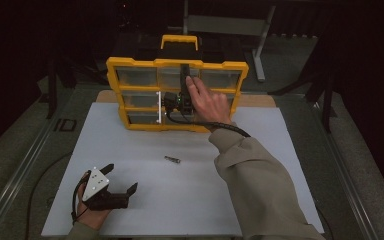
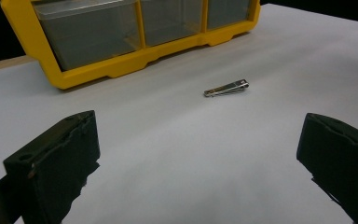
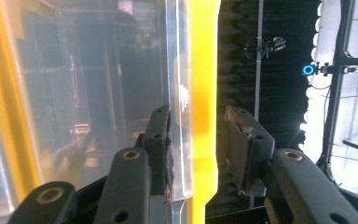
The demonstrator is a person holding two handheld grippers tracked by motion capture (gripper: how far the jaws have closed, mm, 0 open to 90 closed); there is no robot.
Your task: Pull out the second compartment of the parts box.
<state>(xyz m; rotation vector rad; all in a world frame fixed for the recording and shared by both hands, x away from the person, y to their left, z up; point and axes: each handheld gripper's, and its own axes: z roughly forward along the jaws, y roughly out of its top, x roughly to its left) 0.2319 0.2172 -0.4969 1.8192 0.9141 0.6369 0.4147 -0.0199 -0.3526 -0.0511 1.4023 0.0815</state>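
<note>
The right gripper (image 3: 198, 135) straddles the organizer's (image 1: 130, 64) top edge, jaws part-closed — one pad touching, the other apart. A lopsided pinch could slip or tip the upright case onto the nail clipper (image 2: 226, 87). The left gripper (image 1: 121, 179) rests wide open, empty.

White table (image 1: 260, 200), yellow organizer case (image 1: 130, 65) standing upright at its far edge, small metal clipper (image 1: 172, 159) mid-table
</note>
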